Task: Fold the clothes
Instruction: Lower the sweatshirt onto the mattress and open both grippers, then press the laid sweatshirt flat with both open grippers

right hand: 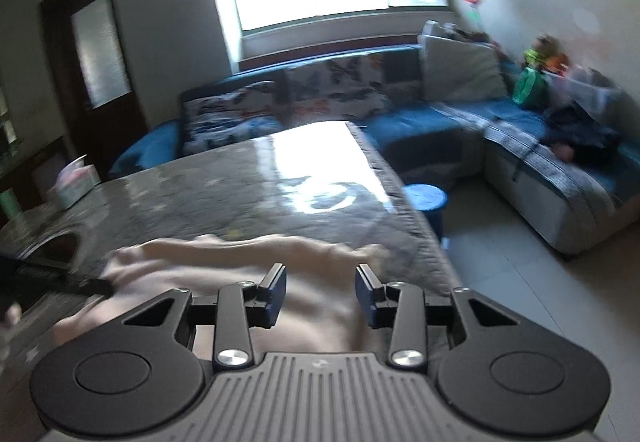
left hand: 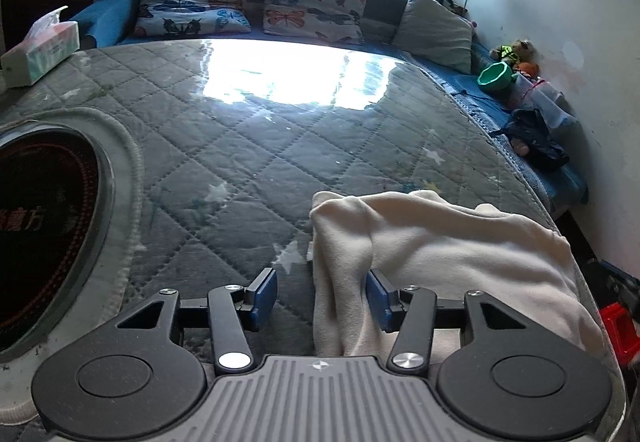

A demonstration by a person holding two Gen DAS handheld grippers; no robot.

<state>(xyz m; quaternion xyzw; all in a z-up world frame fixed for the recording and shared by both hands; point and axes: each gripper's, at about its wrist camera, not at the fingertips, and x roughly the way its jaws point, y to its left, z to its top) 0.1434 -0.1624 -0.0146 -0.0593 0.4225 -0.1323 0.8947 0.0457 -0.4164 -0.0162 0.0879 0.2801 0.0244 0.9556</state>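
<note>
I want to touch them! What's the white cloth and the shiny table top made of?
The cloth looks like soft, matte fleece or cotton knit: it slumps in rounded folds. The table top looks like quilted grey fabric under clear, glossy plastic or glass, since stitched diamonds show beneath window glare.

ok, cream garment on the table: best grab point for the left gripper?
Probably the raised ridge along the cream garment's left edge. It already stands between the open left gripper's pads, with bare quilted table cover beside it, so come straight forward, low, and pinch across the ridge.
</note>
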